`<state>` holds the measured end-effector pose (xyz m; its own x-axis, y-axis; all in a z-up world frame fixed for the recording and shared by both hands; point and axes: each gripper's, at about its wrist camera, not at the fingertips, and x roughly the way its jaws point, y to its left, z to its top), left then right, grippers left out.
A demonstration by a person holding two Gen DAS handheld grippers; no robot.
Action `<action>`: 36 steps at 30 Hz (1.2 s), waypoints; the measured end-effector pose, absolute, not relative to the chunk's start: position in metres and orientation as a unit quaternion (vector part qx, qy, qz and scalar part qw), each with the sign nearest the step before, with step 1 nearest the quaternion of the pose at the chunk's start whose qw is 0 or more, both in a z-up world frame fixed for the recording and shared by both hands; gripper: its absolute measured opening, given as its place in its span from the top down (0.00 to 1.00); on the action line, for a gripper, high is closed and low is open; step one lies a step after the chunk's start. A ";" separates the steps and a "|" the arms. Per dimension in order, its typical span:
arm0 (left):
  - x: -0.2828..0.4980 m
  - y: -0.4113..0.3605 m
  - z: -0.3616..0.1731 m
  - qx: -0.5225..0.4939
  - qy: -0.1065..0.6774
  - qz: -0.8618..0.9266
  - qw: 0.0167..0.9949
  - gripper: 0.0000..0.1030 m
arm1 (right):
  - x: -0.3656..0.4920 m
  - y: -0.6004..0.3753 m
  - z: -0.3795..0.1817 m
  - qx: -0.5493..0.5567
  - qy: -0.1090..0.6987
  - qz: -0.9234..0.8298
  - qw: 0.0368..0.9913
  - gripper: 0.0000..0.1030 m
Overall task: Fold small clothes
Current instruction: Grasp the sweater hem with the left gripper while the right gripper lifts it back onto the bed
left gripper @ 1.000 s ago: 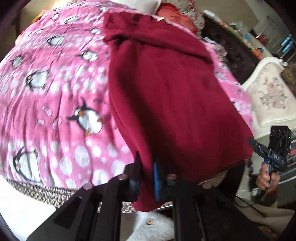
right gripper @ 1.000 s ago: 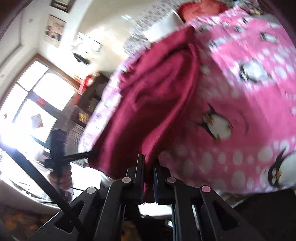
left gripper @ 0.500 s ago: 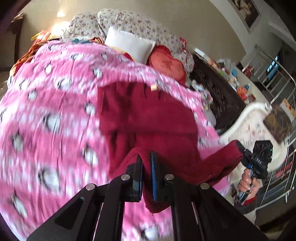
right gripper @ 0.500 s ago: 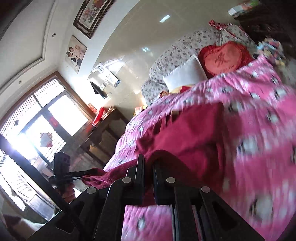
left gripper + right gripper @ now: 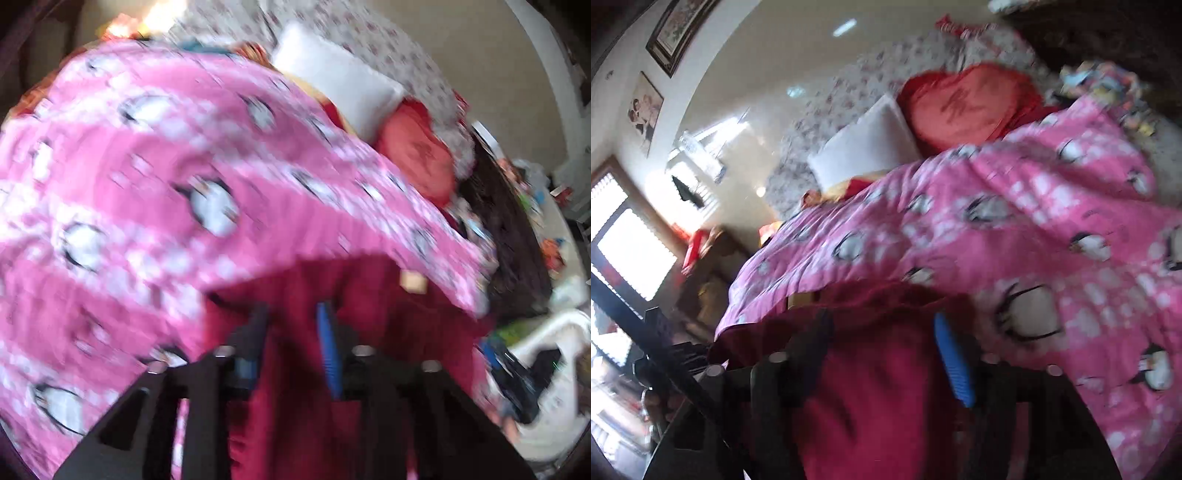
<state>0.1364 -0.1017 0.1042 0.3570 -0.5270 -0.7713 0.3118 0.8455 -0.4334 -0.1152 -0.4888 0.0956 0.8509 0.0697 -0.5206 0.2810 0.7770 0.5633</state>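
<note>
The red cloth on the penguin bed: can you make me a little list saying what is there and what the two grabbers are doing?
garment: dark red garment, lying on the bed
bed cover: pink penguin blanket
pillows: white pillow beside a red heart cushion, at the head of the bed
left gripper: jaws apart, just been opening; garment under them, not pinched
right gripper: jaws apart, just been opening; garment under them, not pinched
picture quality: blurred

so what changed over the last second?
Both grippers, left and right, carried the dark red garment's near edge over toward the pillows; their jaws have just opened, letting it go. Penguin blanket and heart cushion unmoved.
</note>
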 end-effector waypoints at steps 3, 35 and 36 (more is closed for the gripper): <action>0.128 -0.081 0.123 -0.123 0.465 -0.261 0.837 0.35 | -0.142 -0.484 0.112 0.307 0.239 -0.051 0.920 0.34; 0.002 -0.059 0.057 0.001 0.516 -0.333 0.789 0.19 | -0.092 -0.440 0.077 0.127 0.368 -0.118 0.913 0.80; -0.004 -0.064 0.048 0.011 0.524 -0.337 0.782 0.19 | -0.091 -0.440 0.076 0.124 0.364 -0.124 0.915 0.89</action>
<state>-0.0037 -0.0641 0.0477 0.2245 -0.5155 -0.8269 0.5393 0.7725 -0.3352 -0.0909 -0.4396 0.0762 0.7036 -0.1375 -0.6972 0.3180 0.9383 0.1359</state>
